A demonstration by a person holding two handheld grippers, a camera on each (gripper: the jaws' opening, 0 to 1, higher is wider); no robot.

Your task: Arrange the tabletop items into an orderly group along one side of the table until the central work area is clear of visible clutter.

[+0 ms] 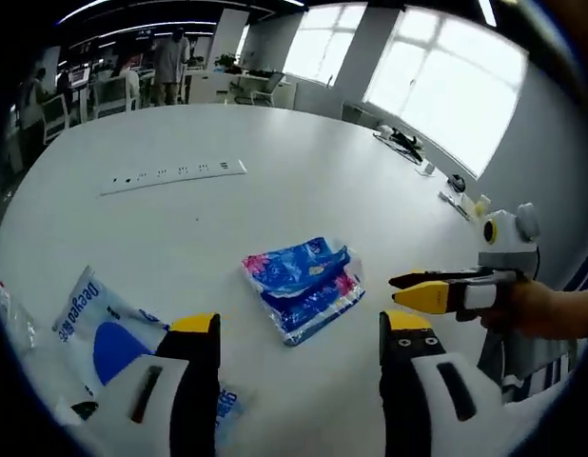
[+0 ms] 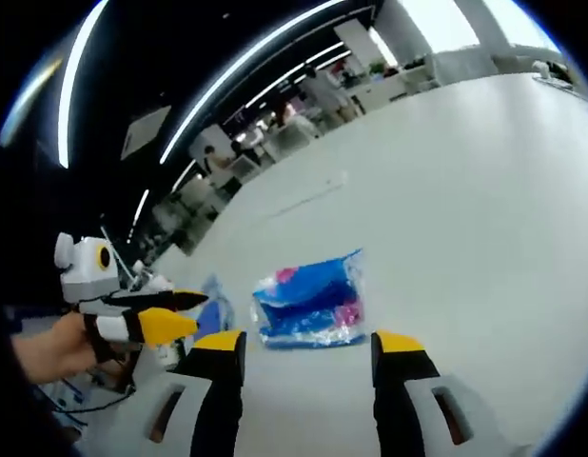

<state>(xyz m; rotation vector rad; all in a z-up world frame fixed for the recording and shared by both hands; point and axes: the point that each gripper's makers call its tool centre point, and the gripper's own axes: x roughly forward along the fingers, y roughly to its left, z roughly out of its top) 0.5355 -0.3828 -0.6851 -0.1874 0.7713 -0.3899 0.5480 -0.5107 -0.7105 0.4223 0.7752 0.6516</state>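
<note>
Both tools, the left tool (image 1: 299, 333) and the right tool (image 2: 308, 347), are hanging released and empty over the white round desk (image 1: 303, 162), jaws standing wide apart. Each is lining up on the blue crinkly plastic packet (image 1: 302, 284) lying mid-desk, so gathering is seemingly just beginning; next, one tool needs lowering and clenching on it, then carrying it beside the white-and-blue pouch (image 1: 99, 328).

In the left gripper view, the left gripper (image 1: 300, 328) rises from the bottom with its yellow-tipped jaws spread wide apart and nothing between them. The right gripper (image 1: 415, 288) enters from the right, held by a hand (image 1: 534, 307), its jaws close together. In the right gripper view, the right gripper (image 2: 308, 345) has its jaws parted and empty; the left gripper (image 2: 185, 312) shows at left, gripped by a hand (image 2: 49, 348).
</note>
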